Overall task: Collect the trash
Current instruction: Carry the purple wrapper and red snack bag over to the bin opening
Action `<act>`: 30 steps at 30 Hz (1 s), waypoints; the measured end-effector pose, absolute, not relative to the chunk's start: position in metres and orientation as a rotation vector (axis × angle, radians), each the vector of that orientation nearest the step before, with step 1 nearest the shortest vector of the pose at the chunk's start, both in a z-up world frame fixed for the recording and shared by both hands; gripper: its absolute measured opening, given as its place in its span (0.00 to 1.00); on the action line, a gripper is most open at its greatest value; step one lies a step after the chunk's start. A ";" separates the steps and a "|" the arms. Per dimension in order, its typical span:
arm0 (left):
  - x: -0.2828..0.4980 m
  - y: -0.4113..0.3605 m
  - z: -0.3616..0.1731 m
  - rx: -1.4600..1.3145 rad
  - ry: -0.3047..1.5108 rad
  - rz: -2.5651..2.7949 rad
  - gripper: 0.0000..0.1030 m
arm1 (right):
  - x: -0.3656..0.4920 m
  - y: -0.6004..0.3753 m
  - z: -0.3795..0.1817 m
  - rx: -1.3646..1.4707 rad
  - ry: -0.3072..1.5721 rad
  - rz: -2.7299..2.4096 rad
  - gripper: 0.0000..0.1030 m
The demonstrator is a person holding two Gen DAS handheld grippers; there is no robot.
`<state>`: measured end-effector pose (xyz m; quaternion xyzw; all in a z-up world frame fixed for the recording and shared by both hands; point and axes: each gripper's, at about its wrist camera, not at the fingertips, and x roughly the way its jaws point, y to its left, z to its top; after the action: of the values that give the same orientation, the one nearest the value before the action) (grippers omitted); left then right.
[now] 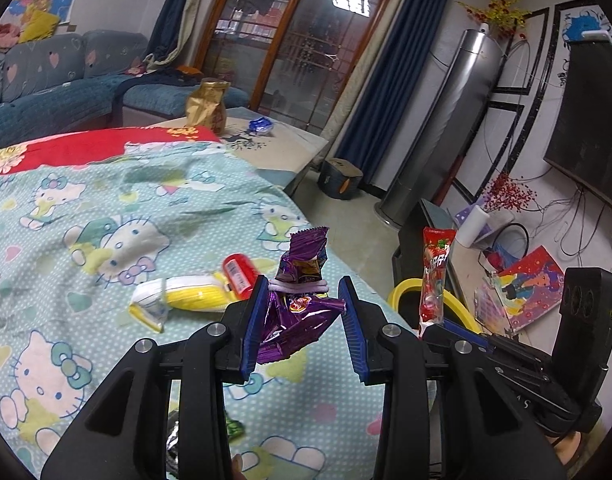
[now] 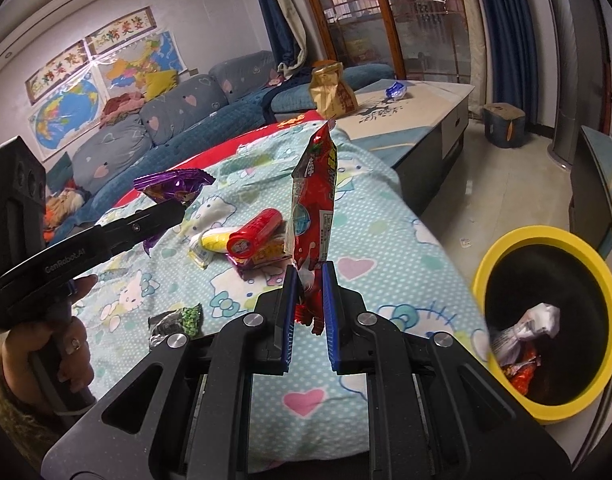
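My left gripper [image 1: 302, 285] is shut on a crumpled purple snack wrapper [image 1: 297, 316], held up above the bed. In the right wrist view that gripper [image 2: 167, 209] comes in from the left with the purple wrapper [image 2: 173, 184] at its tip. My right gripper [image 2: 308, 271] is shut on the bottom of a long red strawberry wrapper [image 2: 314, 200] that stands upright. The left wrist view shows it [image 1: 436, 276] at the right. A black bin with a yellow rim [image 2: 546, 236] stands on the floor at the right, with crumpled trash inside.
On the cartoon-cat bedspread [image 2: 386, 264] lie a red tube [image 2: 255, 230], a yellow packet [image 2: 211, 240] and a green pea packet [image 2: 177, 320]. A gold bag [image 2: 332, 92] and a blue wrapper [image 2: 396, 90] sit on the low table behind. A hand [image 2: 45, 344] grips the left tool.
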<state>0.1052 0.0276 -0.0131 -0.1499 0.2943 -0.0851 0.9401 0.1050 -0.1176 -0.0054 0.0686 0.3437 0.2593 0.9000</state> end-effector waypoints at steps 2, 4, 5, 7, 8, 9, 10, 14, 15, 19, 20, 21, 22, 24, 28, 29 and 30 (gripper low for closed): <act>0.106 0.023 -0.011 -0.299 0.599 -0.184 0.33 | 0.104 -0.121 -0.004 0.136 0.704 0.527 0.09; 0.107 0.018 -0.010 -0.293 0.598 -0.194 0.33 | 0.103 -0.125 -0.003 0.138 0.701 0.517 0.09; 0.108 0.015 -0.009 -0.289 0.597 -0.202 0.33 | 0.103 -0.127 -0.002 0.139 0.699 0.511 0.09; 0.109 0.012 -0.008 -0.284 0.596 -0.212 0.33 | 0.102 -0.131 -0.001 0.140 0.696 0.498 0.09; 0.109 0.008 -0.007 -0.281 0.594 -0.219 0.33 | 0.103 -0.133 -0.001 0.141 0.696 0.492 0.09; 0.110 0.006 -0.006 -0.279 0.593 -0.225 0.33 | 0.103 -0.135 -0.001 0.142 0.696 0.486 0.09; 0.110 0.004 -0.006 -0.277 0.592 -0.229 0.33 | 0.103 -0.138 0.000 0.145 0.696 0.480 0.09; 0.112 -0.006 -0.004 -0.267 0.590 -0.251 0.33 | 0.102 -0.147 0.000 0.147 0.692 0.458 0.09; 0.113 -0.007 -0.004 -0.266 0.590 -0.254 0.33 | 0.102 -0.148 0.000 0.148 0.691 0.454 0.09; 0.114 -0.017 -0.003 -0.258 0.591 -0.275 0.33 | 0.102 -0.157 0.001 0.150 0.687 0.431 0.09; 0.114 -0.020 -0.003 -0.254 0.592 -0.283 0.33 | 0.102 -0.158 0.001 0.150 0.687 0.427 0.09; 0.115 -0.023 -0.002 -0.249 0.592 -0.290 0.33 | 0.102 -0.160 0.001 0.150 0.687 0.422 0.09; 0.115 -0.025 -0.002 -0.245 0.592 -0.295 0.33 | 0.101 -0.162 0.001 0.151 0.686 0.415 0.09; 0.116 -0.031 -0.002 -0.236 0.596 -0.309 0.33 | 0.101 -0.165 0.001 0.151 0.685 0.406 0.09; 0.119 -0.042 -0.002 -0.219 0.599 -0.333 0.33 | 0.100 -0.175 0.001 0.156 0.683 0.383 0.09; 0.120 -0.046 -0.002 -0.215 0.600 -0.338 0.33 | 0.100 -0.177 0.000 0.158 0.683 0.378 0.09; 0.121 -0.048 -0.002 -0.211 0.600 -0.343 0.33 | 0.101 -0.180 0.000 0.158 0.683 0.372 0.09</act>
<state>0.1208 -0.0480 -0.0019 -0.1031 0.2937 -0.1676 0.9354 0.1007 -0.1795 0.0001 0.0769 0.3325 0.1813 0.9223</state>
